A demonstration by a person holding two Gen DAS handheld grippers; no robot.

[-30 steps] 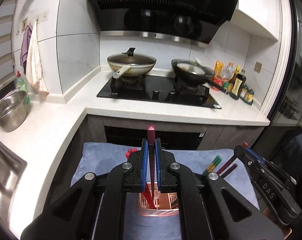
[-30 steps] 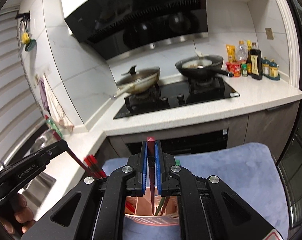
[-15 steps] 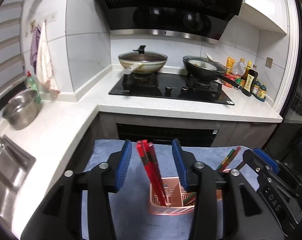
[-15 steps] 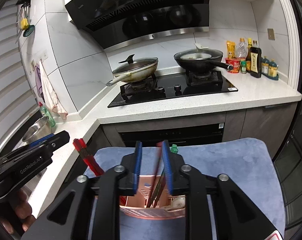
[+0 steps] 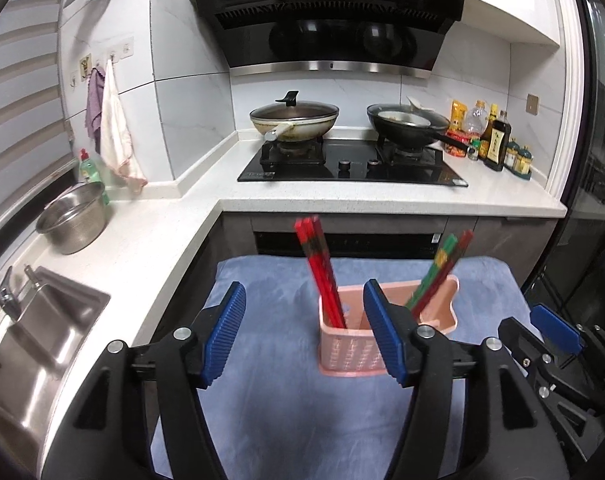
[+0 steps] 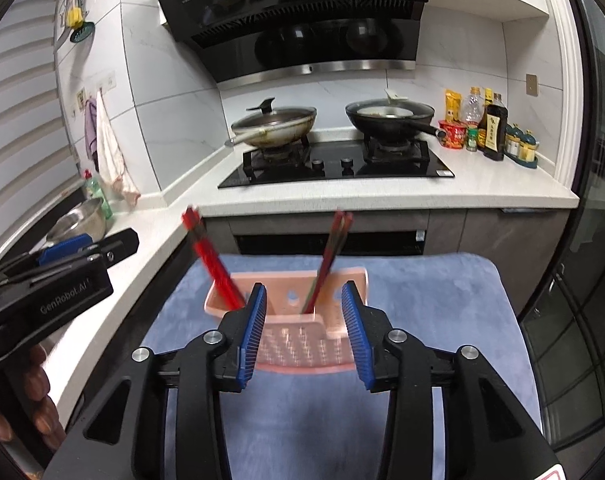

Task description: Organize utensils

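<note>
Chopsticks, red (image 5: 320, 268) and dark multicoloured (image 5: 438, 276), stood sorted in the pink plastic caddy (image 5: 352, 354); both grippers' fingers had just been opening (empty), nothing visibly left.

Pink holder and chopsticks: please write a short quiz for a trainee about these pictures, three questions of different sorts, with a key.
1. True or false: the red chopsticks stand in the pink holder.
2. On what does the holder rest? A. the white counter B. the blue mat C. the sink
3. Fill in: the left gripper and the right gripper both hold ____.

Key
1. True; they lean in its left compartment, and the green-and-red chopsticks lean in another to the right.
2. B, the blue mat.
3. Nothing; their jaws have just been opening and stand open and empty.
</note>
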